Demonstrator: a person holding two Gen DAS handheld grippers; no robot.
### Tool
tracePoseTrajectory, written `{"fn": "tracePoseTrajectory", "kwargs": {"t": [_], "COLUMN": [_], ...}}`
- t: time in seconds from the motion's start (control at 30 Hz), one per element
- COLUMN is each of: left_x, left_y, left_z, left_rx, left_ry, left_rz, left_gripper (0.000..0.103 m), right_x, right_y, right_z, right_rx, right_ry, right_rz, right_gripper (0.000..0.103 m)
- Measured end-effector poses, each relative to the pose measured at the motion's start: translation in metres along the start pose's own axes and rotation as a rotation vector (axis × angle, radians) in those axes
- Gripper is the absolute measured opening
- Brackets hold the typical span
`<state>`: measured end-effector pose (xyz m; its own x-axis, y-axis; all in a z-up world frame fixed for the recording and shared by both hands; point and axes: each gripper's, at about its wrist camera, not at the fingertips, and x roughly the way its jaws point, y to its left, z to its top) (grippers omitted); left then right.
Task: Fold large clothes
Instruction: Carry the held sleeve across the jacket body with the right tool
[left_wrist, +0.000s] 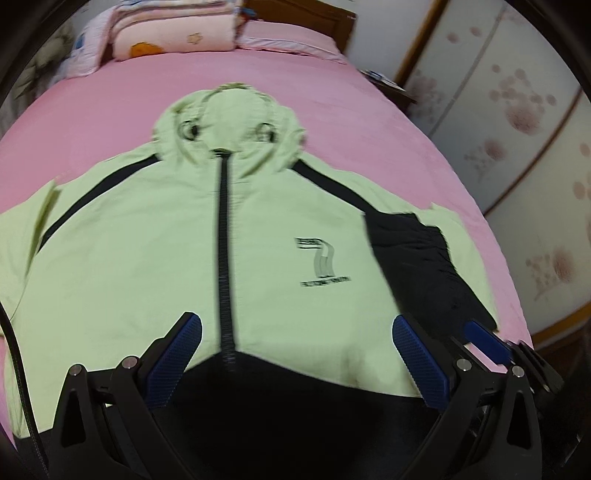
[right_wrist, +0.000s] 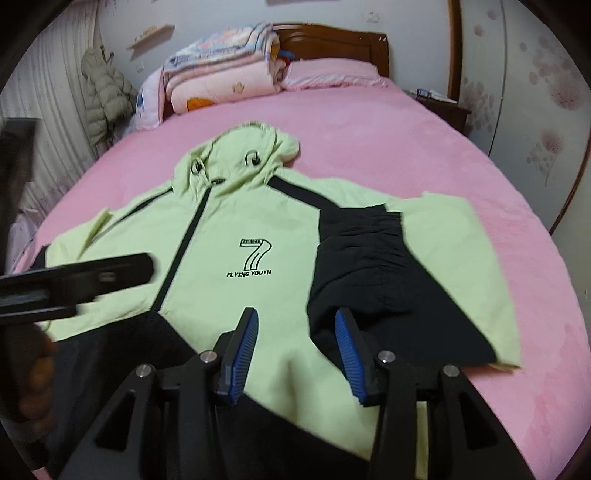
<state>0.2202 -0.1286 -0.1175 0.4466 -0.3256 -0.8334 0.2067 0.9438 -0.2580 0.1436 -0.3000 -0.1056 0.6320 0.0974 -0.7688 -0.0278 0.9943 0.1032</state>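
Note:
A light green hooded jacket (left_wrist: 147, 240) with a black zip, black hem and a "7" logo lies face up on the pink bed (left_wrist: 332, 110). Its right-hand sleeve (right_wrist: 369, 266), mostly black, is folded inward over the chest. My left gripper (left_wrist: 295, 332) hovers open and wide over the lower front near the zip. My right gripper (right_wrist: 295, 328) is open above the green fabric beside the folded sleeve, with nothing pinched. A blue pad (left_wrist: 485, 338) of the right gripper shows at the sleeve's lower end. The left one's blurred black finger (right_wrist: 110, 273) crosses the right wrist view.
Folded quilts (right_wrist: 221, 74) and a pink pillow (right_wrist: 332, 74) lie against the wooden headboard (right_wrist: 332, 40). A nightstand (right_wrist: 447, 107) stands at the bed's far right corner. A puffer coat (right_wrist: 103, 96) hangs on the left wall. Pink sheet (right_wrist: 406, 147) surrounds the jacket.

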Motion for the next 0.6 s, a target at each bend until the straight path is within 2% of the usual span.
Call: {"fn": "tracePoseTrajectory", "kwargs": {"t": [0.13, 0.37, 0.47, 0.6], "left_x": [0.010, 0.041, 0.057, 0.081], "left_y": [-0.040, -0.118, -0.144, -0.160], "left_z": [0.000, -0.010, -0.014, -0.012], "left_rx": [0.100, 0.313, 0.402, 0.484], "left_ry": [0.004, 0.017, 0.012, 0.017], "left_rz": [-0.005, 0.044, 0.145, 0.282], "left_gripper": [0.103, 0.103, 0.103, 0.103], "right_x": [-0.031, -0.047, -0.048, -0.053], "right_y": [-0.013, -0.050, -0.070, -0.088], "right_z": [-0.019, -0.047, -0.052, -0.057], "right_rx": [0.039, 0.158, 0.219, 0.269], "right_ry": [-0.046, -0.040, -0.038, -0.050], "right_rz": [-0.016, -0.070, -0.068, -0.062], "right_gripper": [0.044, 0.044, 0.044, 0.044]}}
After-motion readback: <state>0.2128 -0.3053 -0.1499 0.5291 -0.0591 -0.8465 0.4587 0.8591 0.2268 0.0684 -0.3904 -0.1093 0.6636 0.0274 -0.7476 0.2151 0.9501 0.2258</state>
